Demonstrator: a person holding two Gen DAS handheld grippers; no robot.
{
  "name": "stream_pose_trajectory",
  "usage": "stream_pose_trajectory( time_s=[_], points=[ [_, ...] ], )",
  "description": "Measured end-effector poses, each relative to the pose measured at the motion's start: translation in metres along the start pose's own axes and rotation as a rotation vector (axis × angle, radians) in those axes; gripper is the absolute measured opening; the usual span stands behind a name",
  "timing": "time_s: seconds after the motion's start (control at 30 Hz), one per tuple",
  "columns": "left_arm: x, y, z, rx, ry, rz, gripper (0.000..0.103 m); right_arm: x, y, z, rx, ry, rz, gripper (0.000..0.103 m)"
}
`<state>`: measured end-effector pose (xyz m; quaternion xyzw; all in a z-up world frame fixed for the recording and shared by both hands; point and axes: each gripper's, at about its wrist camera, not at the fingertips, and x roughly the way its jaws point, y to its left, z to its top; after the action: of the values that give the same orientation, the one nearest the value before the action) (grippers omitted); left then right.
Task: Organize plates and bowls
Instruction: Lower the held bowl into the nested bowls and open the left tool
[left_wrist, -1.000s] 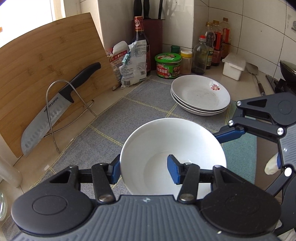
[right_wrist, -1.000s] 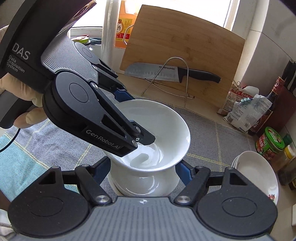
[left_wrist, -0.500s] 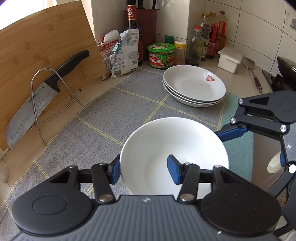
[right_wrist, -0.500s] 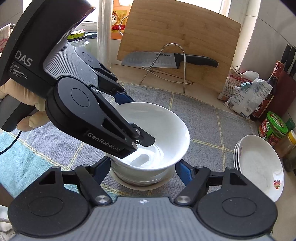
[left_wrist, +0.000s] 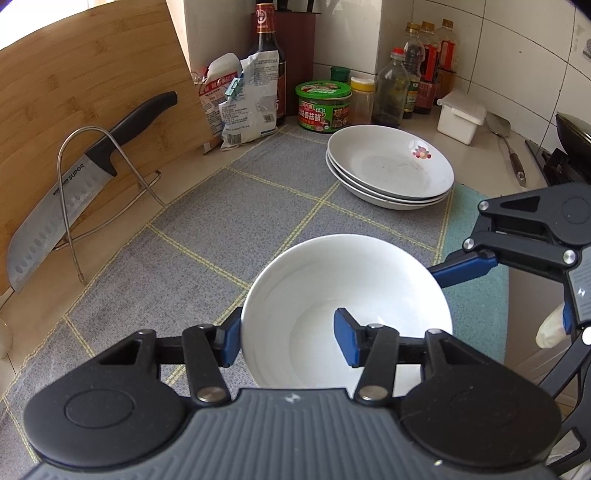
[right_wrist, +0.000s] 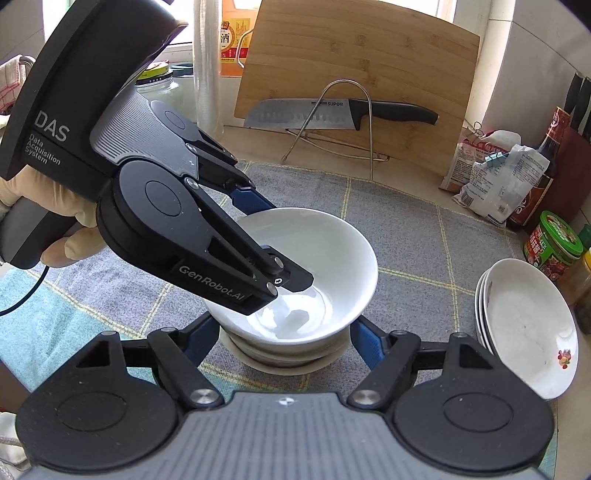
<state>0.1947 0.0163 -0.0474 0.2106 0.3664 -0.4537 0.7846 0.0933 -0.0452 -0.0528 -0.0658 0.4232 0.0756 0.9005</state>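
Here the left gripper (left_wrist: 288, 343) is clamped on the near rim of a white bowl (left_wrist: 347, 295), one pad outside the wall, one inside. The bowl sits in, or just over, a lower bowl (right_wrist: 284, 356); whether they touch I cannot tell. The right gripper (right_wrist: 282, 341) straddles that lower stack with its pads apart on either side, not visibly pressing.

Landmark: the stack of plates (left_wrist: 391, 166). The bowls lie nearer the onlooker than it, on the same grey checked mat (left_wrist: 207, 229).

Risks, as I judge them: a one-sided rim pinch lets the bowl tilt or slip if released off-centre, and it could chip or rock on the bowl beneath. The right gripper's fingers stand close to the stack and could nudge it sideways on the cloth.

Surroundings: a teal cloth (left_wrist: 476, 306) lies beside the mat. Behind the plates, jars and sauce bottles line a tiled wall. Off to their left a bamboo cutting board (left_wrist: 92, 110) leans, with a knife (left_wrist: 85, 177) resting in a wire rack (left_wrist: 74, 206). A gloved hand (right_wrist: 70, 229) holds the left gripper's handle.
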Motion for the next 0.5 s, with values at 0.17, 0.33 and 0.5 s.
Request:
stream_pose_trajectory(
  time_s=[0.17, 0.33, 0.5],
  points=[
    [-0.001, 0.001, 0.001, -0.005, -0.016, -0.003, 0.053, -0.002, 0.002, 0.000, -0.014, -0.024, -0.011, 0.094],
    [-0.007, 0.002, 0.002, -0.010, -0.036, 0.014, 0.057, -0.007, 0.007, 0.000, -0.030, -0.050, -0.002, 0.097],
    [-0.021, 0.005, 0.000, -0.032, -0.078, 0.038, 0.078, -0.007, 0.006, -0.009, -0.005, -0.028, 0.040, 0.097]
  ],
)
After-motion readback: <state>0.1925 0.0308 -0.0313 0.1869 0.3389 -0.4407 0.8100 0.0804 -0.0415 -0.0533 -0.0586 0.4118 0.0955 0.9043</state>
